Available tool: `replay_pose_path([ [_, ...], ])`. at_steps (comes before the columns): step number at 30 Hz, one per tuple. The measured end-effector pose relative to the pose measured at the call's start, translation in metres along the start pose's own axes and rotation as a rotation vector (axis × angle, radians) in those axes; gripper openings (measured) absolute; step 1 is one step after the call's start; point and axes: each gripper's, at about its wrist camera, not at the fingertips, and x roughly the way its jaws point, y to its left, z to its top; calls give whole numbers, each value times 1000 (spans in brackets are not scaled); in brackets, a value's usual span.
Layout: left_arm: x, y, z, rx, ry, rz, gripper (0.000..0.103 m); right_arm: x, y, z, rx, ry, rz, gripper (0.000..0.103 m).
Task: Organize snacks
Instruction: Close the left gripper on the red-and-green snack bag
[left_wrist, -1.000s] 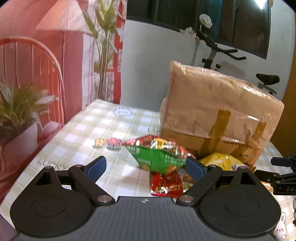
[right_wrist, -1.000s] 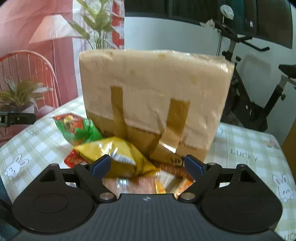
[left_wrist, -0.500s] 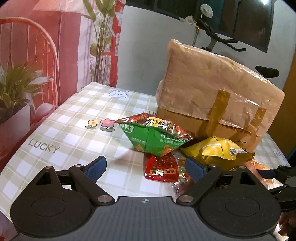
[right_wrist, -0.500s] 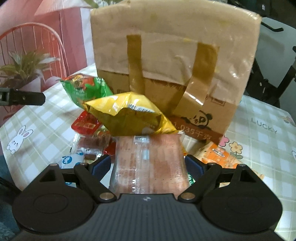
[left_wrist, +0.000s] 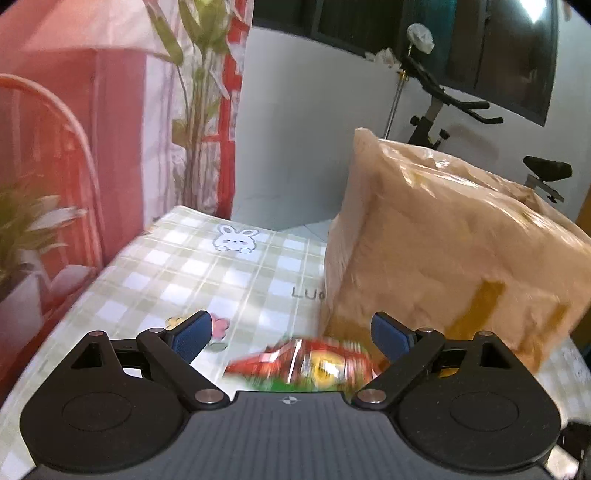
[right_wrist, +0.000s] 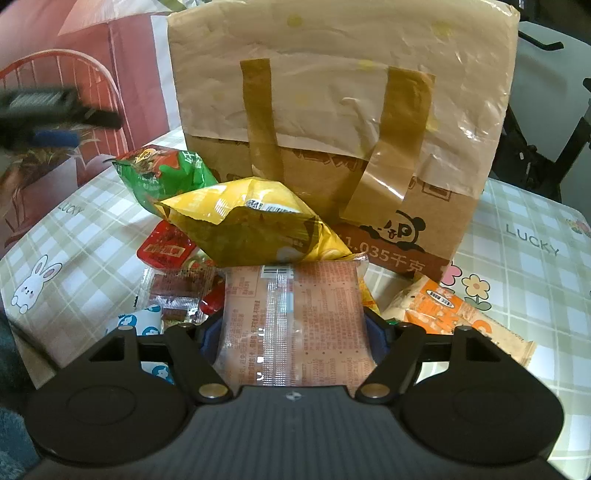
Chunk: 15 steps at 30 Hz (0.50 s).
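Note:
A heap of snacks lies in front of a taped cardboard box (right_wrist: 340, 110). My right gripper (right_wrist: 293, 330) is closing on a pale pink snack packet (right_wrist: 291, 295) at the near side of the heap, and its blue pads touch the packet's two long edges. Behind the packet are a crumpled yellow bag (right_wrist: 251, 229) and a green and red bag (right_wrist: 162, 177). My left gripper (left_wrist: 291, 332) stands open just above the green and red bag (left_wrist: 303, 363), which is blurred and lies low between its fingers. That gripper also appears as a dark blur (right_wrist: 48, 107) at the left of the right wrist view.
The checked tablecloth (left_wrist: 184, 266) stretches left and far of the box (left_wrist: 443, 251). An orange packet (right_wrist: 443, 310), a small red sachet (right_wrist: 164, 251) and clear-wrapped sweets (right_wrist: 177, 291) lie around the heap. A potted plant (left_wrist: 26, 229) and an exercise bike (left_wrist: 443, 103) stand beyond the table.
The left gripper has swept forward over the green and red bag, toward the box. The right gripper has sunk onto the pink packet and its jaws have narrowed against it.

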Motion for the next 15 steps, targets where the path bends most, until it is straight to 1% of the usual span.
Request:
replay_pose_path([
  [3, 29, 3, 6, -16, 51, -6, 94, 0, 0, 0, 2, 0, 3, 74],
  [7, 50, 10, -6, -6, 141, 3, 94, 0, -1, 0, 7, 0, 8, 74],
  [8, 51, 12, -12, -16, 161, -14, 94, -1, -1, -1, 8, 0, 10, 74],
  [13, 38, 32, -34, -86, 188, -120, 95, -1, 1, -1, 3, -2, 8, 74],
  [15, 34, 34, -43, -95, 202, -163, 97, 0, 1, -1, 5, -2, 9, 74],
])
